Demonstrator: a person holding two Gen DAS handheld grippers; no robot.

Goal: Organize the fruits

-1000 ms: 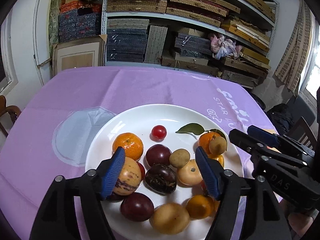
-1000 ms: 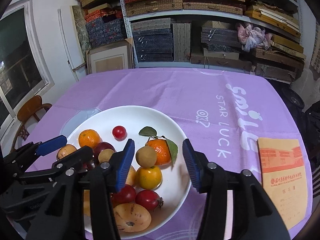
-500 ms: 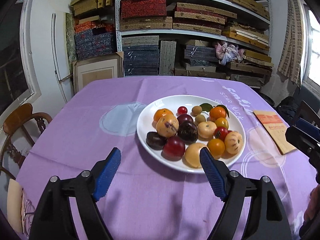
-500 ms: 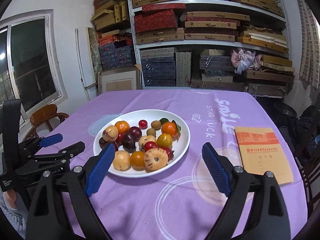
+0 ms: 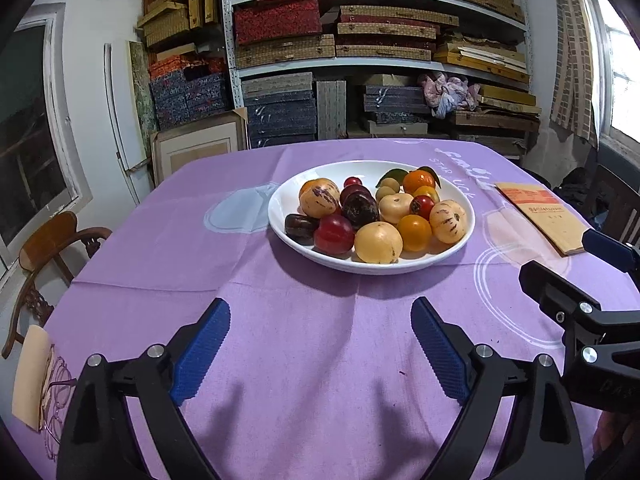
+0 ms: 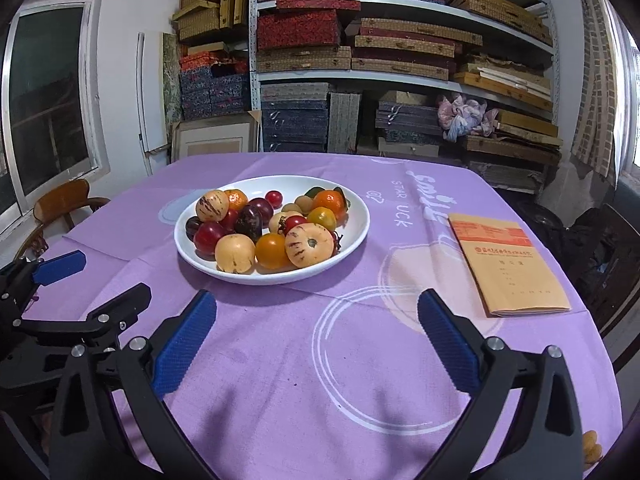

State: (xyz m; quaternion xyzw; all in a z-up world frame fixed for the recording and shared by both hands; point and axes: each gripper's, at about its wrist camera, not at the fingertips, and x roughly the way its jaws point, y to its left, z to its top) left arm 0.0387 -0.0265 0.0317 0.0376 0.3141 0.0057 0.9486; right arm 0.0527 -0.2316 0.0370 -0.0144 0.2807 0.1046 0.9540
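Fruits (image 5: pixel 372 216) lie heaped on a white plate (image 5: pixel 280 216) that stands on the purple tablecloth (image 5: pixel 160 248), toward the far half of the table as seen from both of my wrist cameras. Within the heap: a cream fruit with purple streaks (image 5: pixel 319 203) at the left rear, a second streaked fruit (image 5: pixel 448 221) at the right front, a pale yellow fruit (image 5: pixel 378 242) at the near edge, a red plum-like fruit (image 5: pixel 334 234) just beside it, a dark purple fruit (image 5: pixel 301 228) at the left rim, an orange tomato-like fruit (image 5: pixel 415 232), and a mandarin with green leaves (image 5: pixel 418 181) at the rear right. A small red cherry tomato (image 5: pixel 353 181) sits behind the dark fruits.

My left gripper (image 5: pixel 320 354) hangs over bare cloth on the near side of the plate, well apart from it; its jaws are opening and stand wide, with nothing between the blue pads (image 5: pixel 200 354). My right gripper (image 6: pixel 316 344) is likewise over bare cloth short of the plate, its jaws opening and spread wide, with no fruit between them. Each tool shows at the edge of the other's view, side by side.

A tan booklet (image 6: pixel 508 264) with a red band lies flat on the cloth to the right of the plate, apart from it. White lettering and ring patterns are printed on the cloth between plate and booklet. A wooden chair (image 5: pixel 52 248) stands at the table's left side. Shelves (image 6: pixel 400 60) stacked with flat boxes fill the wall behind.
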